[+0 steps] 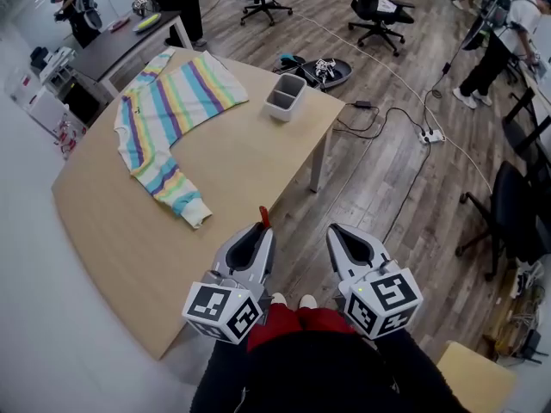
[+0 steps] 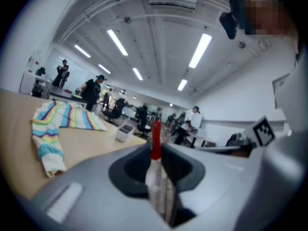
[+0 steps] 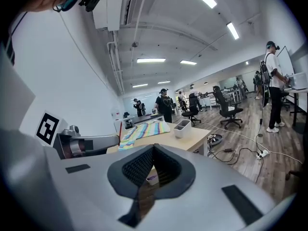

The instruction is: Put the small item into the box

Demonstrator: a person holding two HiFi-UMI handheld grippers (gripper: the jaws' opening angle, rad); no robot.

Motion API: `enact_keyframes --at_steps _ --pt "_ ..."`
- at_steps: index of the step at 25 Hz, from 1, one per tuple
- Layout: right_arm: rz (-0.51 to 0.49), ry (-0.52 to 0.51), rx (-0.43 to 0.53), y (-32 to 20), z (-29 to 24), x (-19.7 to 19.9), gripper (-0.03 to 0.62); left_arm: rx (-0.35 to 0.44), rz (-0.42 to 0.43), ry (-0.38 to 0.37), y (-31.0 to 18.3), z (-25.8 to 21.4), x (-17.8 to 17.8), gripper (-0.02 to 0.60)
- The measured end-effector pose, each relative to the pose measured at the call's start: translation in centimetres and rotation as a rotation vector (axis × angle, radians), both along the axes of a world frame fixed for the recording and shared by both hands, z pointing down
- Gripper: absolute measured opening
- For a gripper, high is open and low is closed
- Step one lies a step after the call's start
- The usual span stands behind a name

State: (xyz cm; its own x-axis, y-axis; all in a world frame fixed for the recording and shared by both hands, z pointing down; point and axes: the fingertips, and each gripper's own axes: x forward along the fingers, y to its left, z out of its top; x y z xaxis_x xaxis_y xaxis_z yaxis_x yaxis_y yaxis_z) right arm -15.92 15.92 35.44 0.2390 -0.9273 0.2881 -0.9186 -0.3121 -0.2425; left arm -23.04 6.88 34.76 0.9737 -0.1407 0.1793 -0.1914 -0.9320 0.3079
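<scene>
We record the left tongs (image 1: 263, 231) clamped on a red-tipped item (image 2: 155, 138), possibly a pen; the head view shows only its tip. Right tongs (image 3: 153, 149) closed, empty.

Two grippers are counted: left gripper (image 1: 262, 227), right gripper (image 1: 332, 231). One red-tipped small item (image 2: 155, 138), one box (image 1: 285, 98) and one striped sweater (image 1: 168, 110) are recorded. Two tables are noted: near table (image 1: 245, 175), far table (image 1: 120, 46). At least three office chairs (image 1: 380, 11) and three persons (image 1: 506, 43) are seen.
</scene>
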Motion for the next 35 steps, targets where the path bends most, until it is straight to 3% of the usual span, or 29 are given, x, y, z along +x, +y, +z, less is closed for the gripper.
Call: enact_keyframes --at_steps 14,24,35 --pt "0.030 0.046 0.040 0.6 -2.1 2.5 0.008 0.097 0.006 0.046 0.3 -3.1 4.1 0.069" --pt "0.060 0.028 0.037 -0.3 -1.8 5.1 0.008 0.096 0.002 0.034 -1.7 -2.9 6.3 0.069" --pt "0.074 0.002 0.003 -4.7 -0.1 10.0 0.008 0.087 0.019 -0.001 -6.3 -1.0 11.8 0.069"
